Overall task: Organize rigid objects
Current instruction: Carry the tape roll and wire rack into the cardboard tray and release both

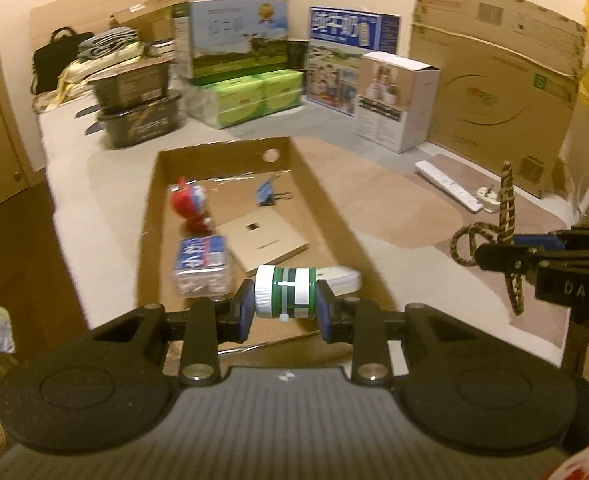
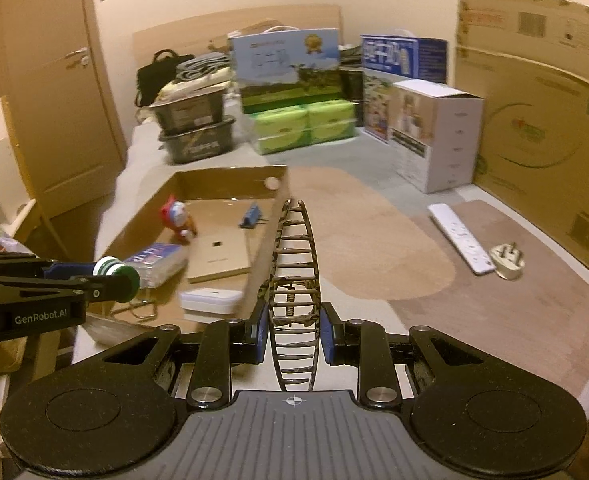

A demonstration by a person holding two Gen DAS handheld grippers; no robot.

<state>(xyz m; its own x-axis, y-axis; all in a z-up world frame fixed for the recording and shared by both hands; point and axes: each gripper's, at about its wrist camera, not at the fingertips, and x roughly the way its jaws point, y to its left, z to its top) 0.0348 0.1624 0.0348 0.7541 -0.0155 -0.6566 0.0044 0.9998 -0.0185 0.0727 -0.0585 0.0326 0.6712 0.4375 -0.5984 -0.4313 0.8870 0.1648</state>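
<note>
Left wrist view: left gripper (image 1: pixel 285 298) fingers clamped on a green-and-white jar (image 1: pixel 286 293), held sideways, white cap toward the left pad. Jar hangs over the near end of an open cardboard box (image 1: pixel 326 216). Ahead of the fingers inside the box: clear plastic case with blue label (image 1: pixel 201 266), flat brown carton (image 1: pixel 263 242), red toy figure (image 1: pixel 192 208), blue binder clip (image 1: pixel 266 192), white box (image 1: pixel 340 278) just right of the jar. Box walls low; open room above.

Right wrist view: right gripper (image 2: pixel 293 330) fingers closed on a camouflage hair claw clip (image 2: pixel 294 280), which points forward past the fingertips, just right of the box's right wall. Right of the fingers: bare brown mat (image 2: pixel 358 240), then a white power strip (image 2: pixel 460 238) and white plug (image 2: pixel 508 260) well apart.

Surface: pale sheet, looks like a bed. Cartons and packaged goods stacked against the far wall; wooden door (image 2: pixel 54 80) at left.
</note>
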